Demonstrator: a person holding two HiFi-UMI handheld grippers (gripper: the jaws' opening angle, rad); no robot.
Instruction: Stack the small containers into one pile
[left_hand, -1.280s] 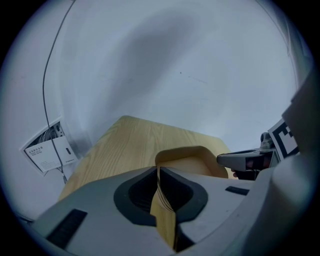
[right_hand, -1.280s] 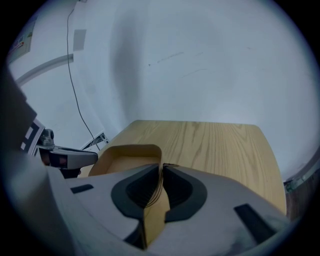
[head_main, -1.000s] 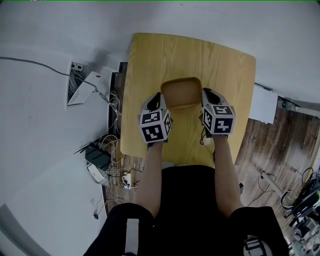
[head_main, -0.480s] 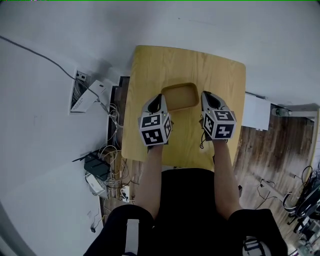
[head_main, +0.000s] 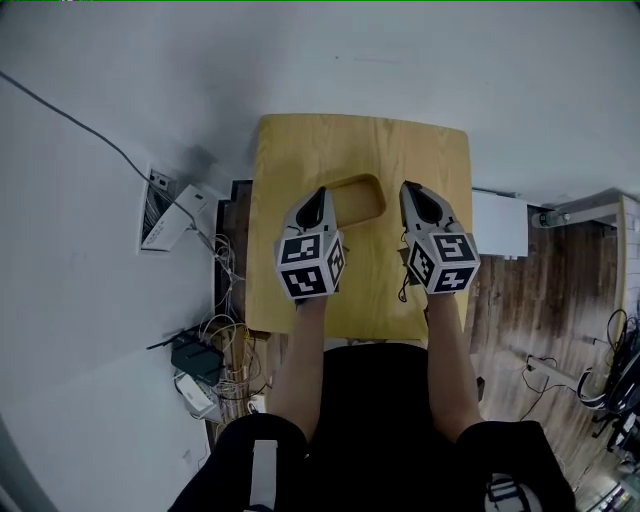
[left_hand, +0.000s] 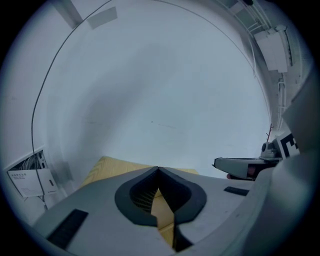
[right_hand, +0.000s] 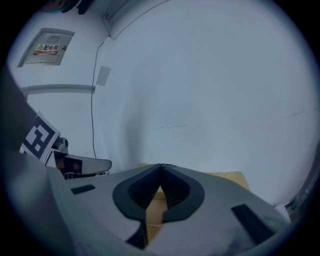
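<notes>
Up beyond the right claw (right_hand: 160, 166), a wall sign (right_hand: 48, 48), print illegible.

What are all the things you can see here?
light wooden table: one, yellow-tan, centre.
shallow rounded tan container: one visible, tan, on the table, between the grippers in the head view.
tangled cables: a bunch, black and white, floor left of the table.
flat white box: one, white, right of the table.
left gripper: one, grey, jaws shut, empty.
right gripper: one, grey, jaws shut, empty.
forearms: two, bare, behind the grippers.
</notes>
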